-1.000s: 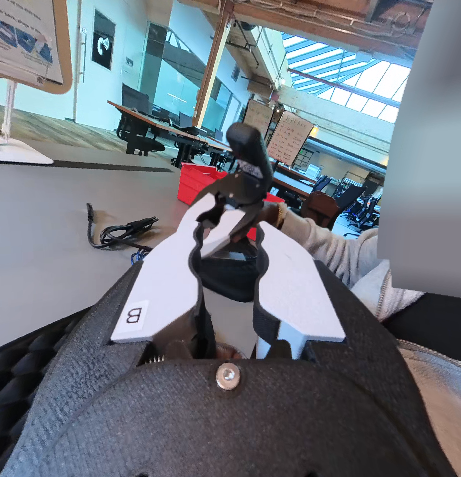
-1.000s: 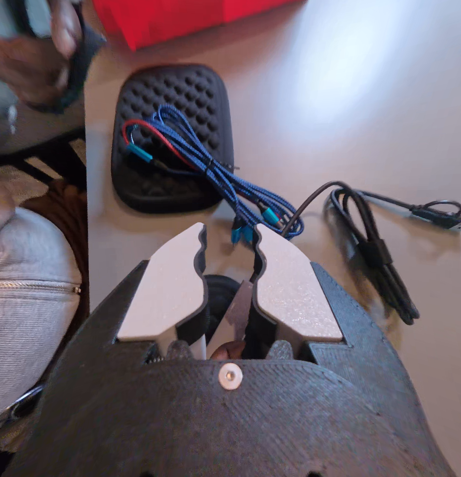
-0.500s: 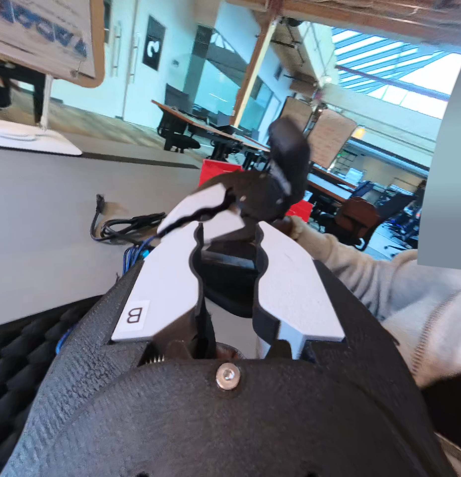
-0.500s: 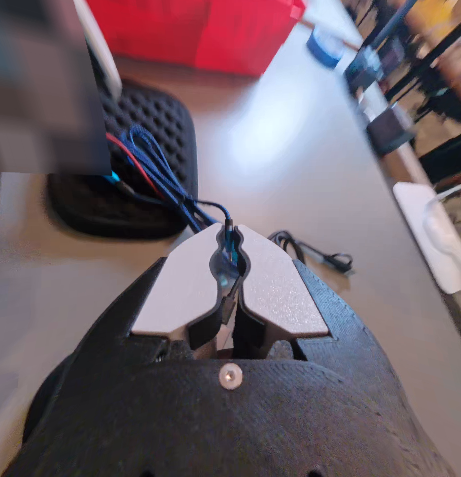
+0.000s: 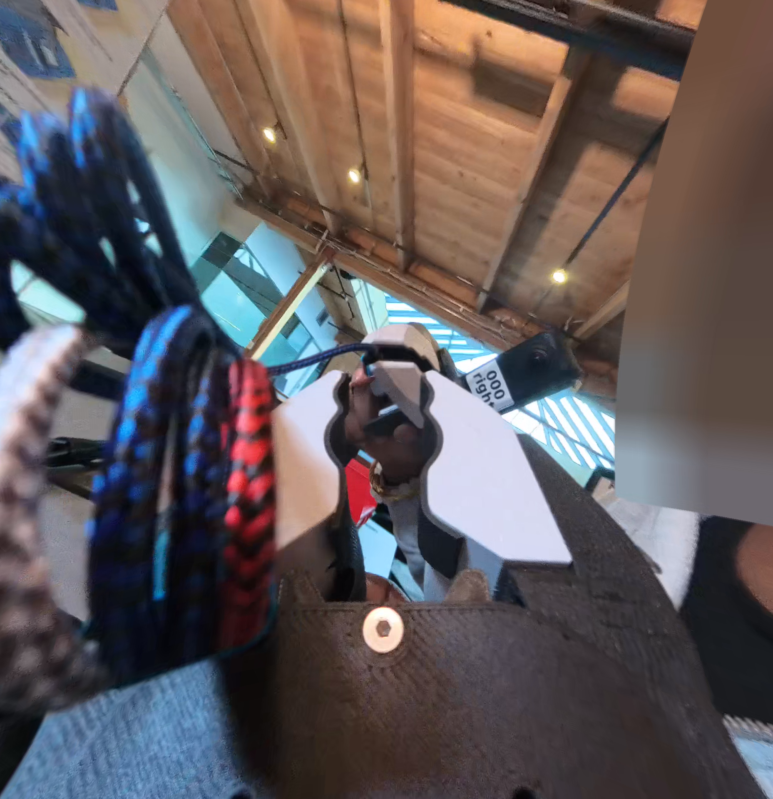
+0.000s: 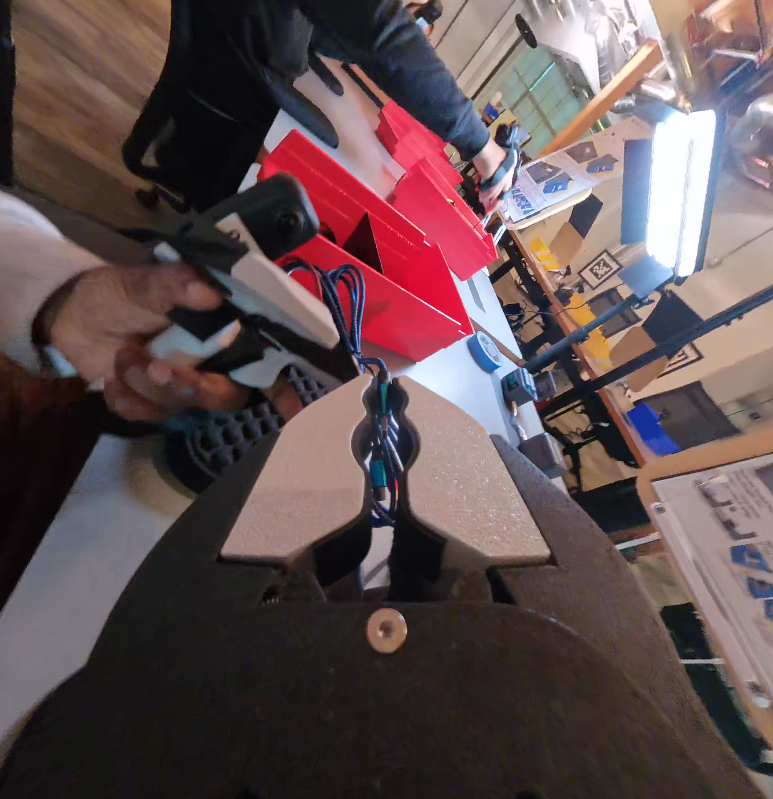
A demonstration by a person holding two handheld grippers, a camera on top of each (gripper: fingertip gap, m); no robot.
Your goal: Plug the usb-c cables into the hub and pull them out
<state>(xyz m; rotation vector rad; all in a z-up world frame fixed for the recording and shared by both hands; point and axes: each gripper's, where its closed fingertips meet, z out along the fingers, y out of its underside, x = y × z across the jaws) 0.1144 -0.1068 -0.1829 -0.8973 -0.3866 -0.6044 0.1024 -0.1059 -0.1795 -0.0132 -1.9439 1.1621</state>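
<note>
Between your right tongs, clenched tight, sits a bundle of blue braided usb-c cables, lifted off the bench. Your left tongs stand parted, empty, cable loops draped beside them. Behind, red bins crowd the black padded case.

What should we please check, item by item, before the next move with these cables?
1. Right tool shut on the blue cables: ok, several strands and teal plugs are pinched between its fingers.
2. One plug singled out for plugging in: not ok, a bundle is gripped.
3. Left tool free to take something: ok, open and empty.
4. Loose loops clear of the left tool: not ok, blue and red strands hang against its left side.
5. Hub located: cannot tell, neither view shows it.
6. Black padded case on the table: ok.
</note>
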